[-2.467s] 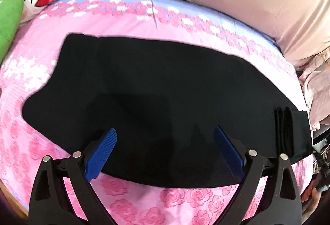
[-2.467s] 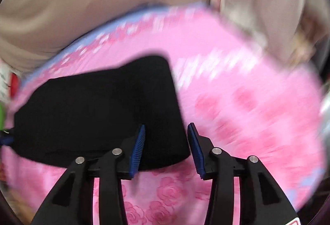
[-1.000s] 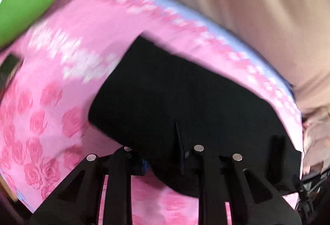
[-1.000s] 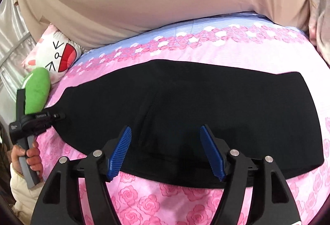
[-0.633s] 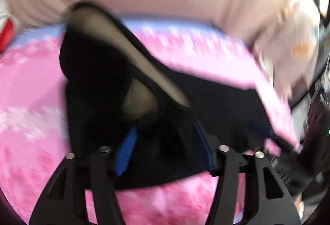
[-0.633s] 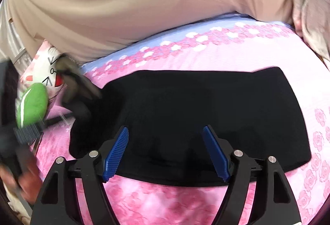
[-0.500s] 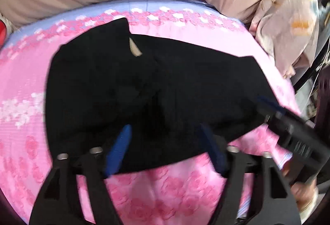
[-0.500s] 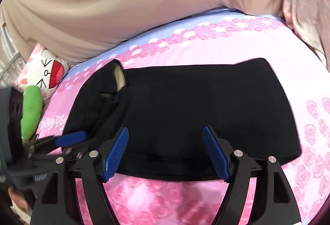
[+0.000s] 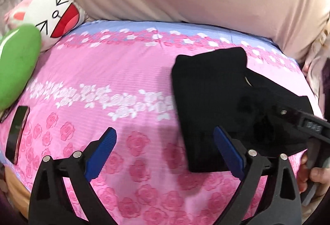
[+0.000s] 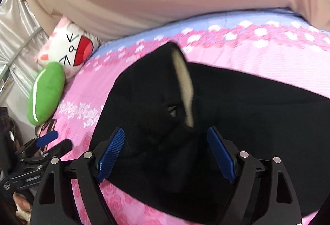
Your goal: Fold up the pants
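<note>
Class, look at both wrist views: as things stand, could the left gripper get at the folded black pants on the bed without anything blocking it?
Probably yes. The left gripper is open above bare pink bedsheet, with the black pants just to its right and nothing between them. The right gripper hovers over the same pile, so it could crowd that side.

No word, label or number is clear enough to read in either view.

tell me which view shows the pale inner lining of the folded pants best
The right wrist view: the pale lining shows as a long strip on the flipped-over flap of the pants. The left wrist view shows only a small sliver.
</note>
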`<state>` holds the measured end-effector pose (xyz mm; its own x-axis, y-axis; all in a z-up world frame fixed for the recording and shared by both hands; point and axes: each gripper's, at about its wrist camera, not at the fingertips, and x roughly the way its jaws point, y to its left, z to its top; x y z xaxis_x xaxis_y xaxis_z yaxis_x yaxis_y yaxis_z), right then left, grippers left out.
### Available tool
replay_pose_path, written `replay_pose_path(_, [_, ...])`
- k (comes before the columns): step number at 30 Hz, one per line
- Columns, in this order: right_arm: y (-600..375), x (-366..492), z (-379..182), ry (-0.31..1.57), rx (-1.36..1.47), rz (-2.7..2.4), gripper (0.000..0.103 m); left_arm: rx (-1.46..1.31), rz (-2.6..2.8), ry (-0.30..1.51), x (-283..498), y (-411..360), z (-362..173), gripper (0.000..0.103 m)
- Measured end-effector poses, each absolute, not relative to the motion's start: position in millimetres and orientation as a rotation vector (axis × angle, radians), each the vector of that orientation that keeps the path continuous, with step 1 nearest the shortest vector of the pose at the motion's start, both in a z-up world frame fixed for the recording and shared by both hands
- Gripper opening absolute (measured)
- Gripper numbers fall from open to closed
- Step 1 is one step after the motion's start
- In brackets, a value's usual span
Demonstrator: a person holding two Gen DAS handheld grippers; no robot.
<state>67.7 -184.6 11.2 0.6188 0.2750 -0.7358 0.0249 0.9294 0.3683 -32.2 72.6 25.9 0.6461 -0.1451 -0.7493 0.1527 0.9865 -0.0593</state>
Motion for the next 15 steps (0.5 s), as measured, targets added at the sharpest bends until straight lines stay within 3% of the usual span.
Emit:
replay_pose_path(2, [-177.1, 76.1, 3.6, 0.91, 0.37, 0.143, 0.078, 0.002, -0.175, 0.855, -29.9, 76.9, 24.0, 0.093])
replay_pose_path(5, [-167.4, 83.8, 4.8, 0.903, 0.346, 0.133, 0.058, -0.016, -0.192, 0.871, -26.7, 83.6, 21.3, 0.093])
replay_pose_path(7, [-166.2, 89.9, 6.0, 0.901, 0.374, 0.152, 0.05, -0.031, -0.204, 0.883, -24.4, 87.5, 17.7, 0.093])
replay_pose_path(8, [-165.8, 93.7, 5.6, 0.899, 0.381, 0.155, 0.027, -0.045, -0.21, 0.892, -23.0, 89.2, 16.4, 0.093])
replay_pose_path(9, [-165.4, 97.1, 6.2, 0.895, 0.386, 0.155, 0.02, -0.054, -0.212, 0.898, -20.4, 90.9, 14.6, 0.093])
replay_pose_path(15, [-195.6, 64.6, 72.6, 0.703, 0.484, 0.243, 0.015, -0.12, -0.226, 0.913, -18.6, 96.9, 22.4, 0.093])
